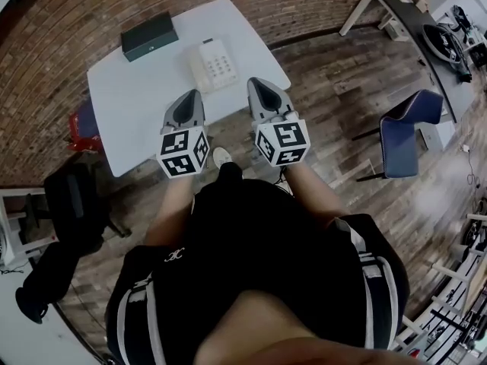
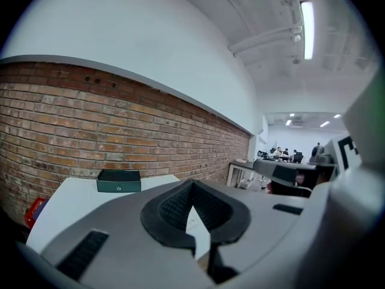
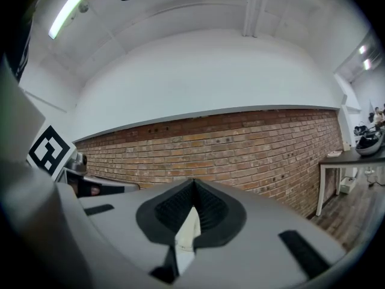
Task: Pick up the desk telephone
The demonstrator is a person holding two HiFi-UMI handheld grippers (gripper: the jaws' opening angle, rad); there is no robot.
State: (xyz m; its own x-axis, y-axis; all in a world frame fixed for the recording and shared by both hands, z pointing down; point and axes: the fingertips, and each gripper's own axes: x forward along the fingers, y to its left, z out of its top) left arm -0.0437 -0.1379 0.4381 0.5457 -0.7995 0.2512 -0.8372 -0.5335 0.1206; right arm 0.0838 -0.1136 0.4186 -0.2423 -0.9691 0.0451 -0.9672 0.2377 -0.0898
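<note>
A white desk telephone (image 1: 214, 64) with a keypad lies on the white table (image 1: 144, 90), near its middle right. My left gripper (image 1: 190, 94) hovers over the table's near edge, below and left of the phone, jaws shut and empty. My right gripper (image 1: 259, 84) is just right of the phone, over the table's right edge, also shut with nothing held. In the left gripper view the left gripper (image 2: 192, 185) points level at the brick wall, and a sliver of white shows through the jaw notch. The right gripper (image 3: 194, 185) in its own view faces the brick wall.
A dark green box (image 1: 149, 35) (image 2: 118, 180) sits at the table's far left. A black chair (image 1: 68, 204) stands at the near left, a blue chair (image 1: 407, 131) at the right. A red bin (image 1: 80, 124) is left of the table. A dark desk (image 1: 426, 29) lines the far right.
</note>
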